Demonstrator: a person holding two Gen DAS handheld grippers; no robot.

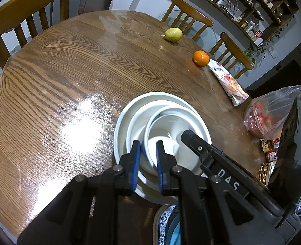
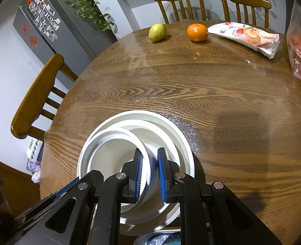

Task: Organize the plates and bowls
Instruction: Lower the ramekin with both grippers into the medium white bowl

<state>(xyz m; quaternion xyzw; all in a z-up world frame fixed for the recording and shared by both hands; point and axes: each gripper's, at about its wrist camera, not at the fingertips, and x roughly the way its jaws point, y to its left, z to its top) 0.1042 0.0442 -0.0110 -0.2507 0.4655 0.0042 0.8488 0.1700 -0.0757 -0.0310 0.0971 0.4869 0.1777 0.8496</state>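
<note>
Both my left gripper (image 1: 148, 159) and right gripper (image 2: 150, 173) pinch opposite rims of the small bowl (image 1: 170, 130), nested in two larger white bowls (image 2: 166, 126) near-centre on the worktop (image 2: 211, 94); patterned plate (image 2: 160, 239) nearest me looks unsorted.

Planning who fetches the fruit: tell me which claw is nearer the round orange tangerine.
Right. The right claw grips the bowl rim facing the tangerine; the left claw sits further left.

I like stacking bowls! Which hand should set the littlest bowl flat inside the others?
Close call, probably right. The right gripper straddles the tilted small bowl with the wall running deep between its fingers; the left gripper straddles only the rim. How tightly either grips is unclear.
</note>
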